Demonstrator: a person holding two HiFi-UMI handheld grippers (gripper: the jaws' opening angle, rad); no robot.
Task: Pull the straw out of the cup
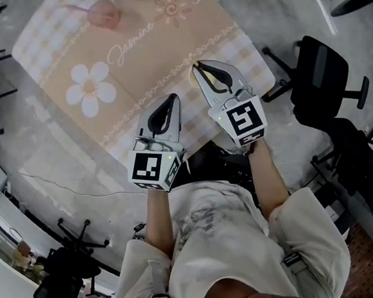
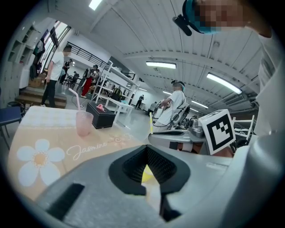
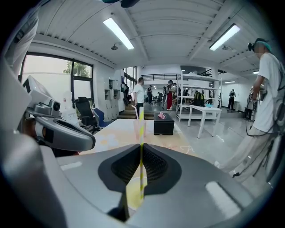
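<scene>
**Striped straw in hand, cup across the desk**

We had the right gripper (image 3: 141, 147) with its fingers (image 3: 156, 163) clamped on a striped straw (image 3: 141, 128). The straw stood upright between them, above the near edge of the desk (image 1: 178, 49). The left gripper (image 2: 146, 149) hung just beside it, fingers together on nothing. The pink cup (image 2: 83, 123) stood well apart, near the desk's far edge, and a pale straw (image 2: 75, 99) leaned in it.

We judged the striped straw already free of the cup and ready to be set down. We would keep the pinch too light to flatten it, hold it upright, and lay it on bare cloth near us. For the pale straw, we would steady the cup's wall with the left fingers and draw along the straw's own lean.
</scene>
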